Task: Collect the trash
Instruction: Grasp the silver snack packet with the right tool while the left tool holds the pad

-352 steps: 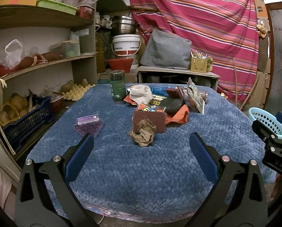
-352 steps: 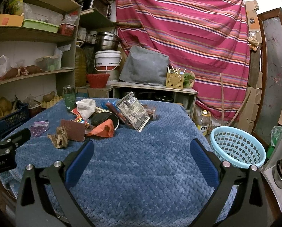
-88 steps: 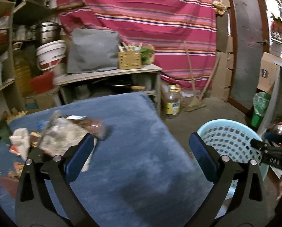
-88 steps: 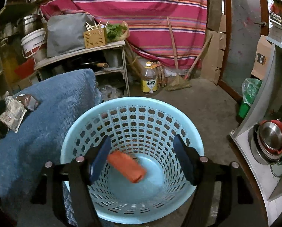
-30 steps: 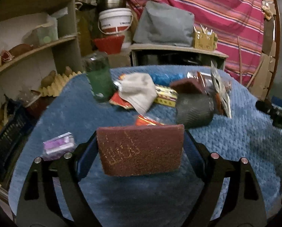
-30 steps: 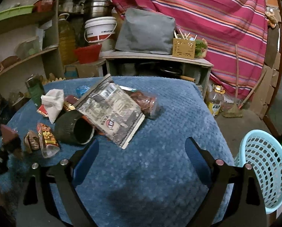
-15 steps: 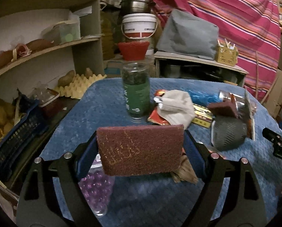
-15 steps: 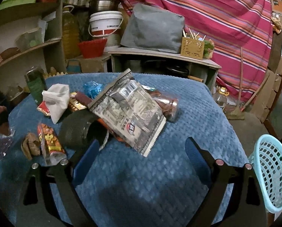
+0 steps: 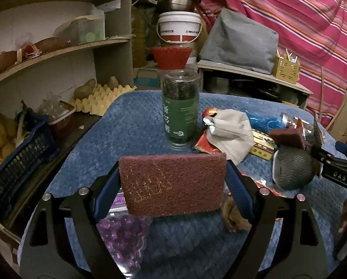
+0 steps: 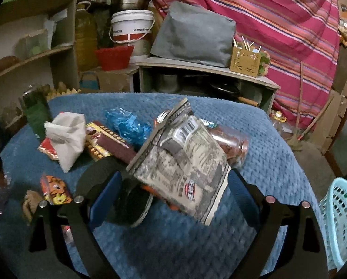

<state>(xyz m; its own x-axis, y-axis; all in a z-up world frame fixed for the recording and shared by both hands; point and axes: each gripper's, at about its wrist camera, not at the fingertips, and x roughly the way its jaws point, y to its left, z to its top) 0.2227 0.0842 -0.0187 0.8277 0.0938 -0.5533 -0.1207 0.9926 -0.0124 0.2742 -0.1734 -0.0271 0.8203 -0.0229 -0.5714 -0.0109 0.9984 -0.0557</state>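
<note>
My left gripper is shut on a maroon scouring pad, held upright above the blue-covered table. Behind the pad stand a green jar and a white cloth. A bag of purple beads and crumpled brown paper lie just below it. My right gripper is open, low over the pile. A grey printed foil bag and a black cup on its side lie between its fingers in the picture, untouched. The light-blue basket stands off the table's right edge.
Shelves with potatoes, an egg tray and a dark crate line the left side. A low bench with a grey cushion and a white bucket stands behind. A blue plastic bag, a clear jar and wrappers crowd the table's middle.
The left gripper kept the pad and swung left, so the green jar now sits centred behind it. The right gripper moved closer to the pile, and the foil bag now lies between its fingers.
</note>
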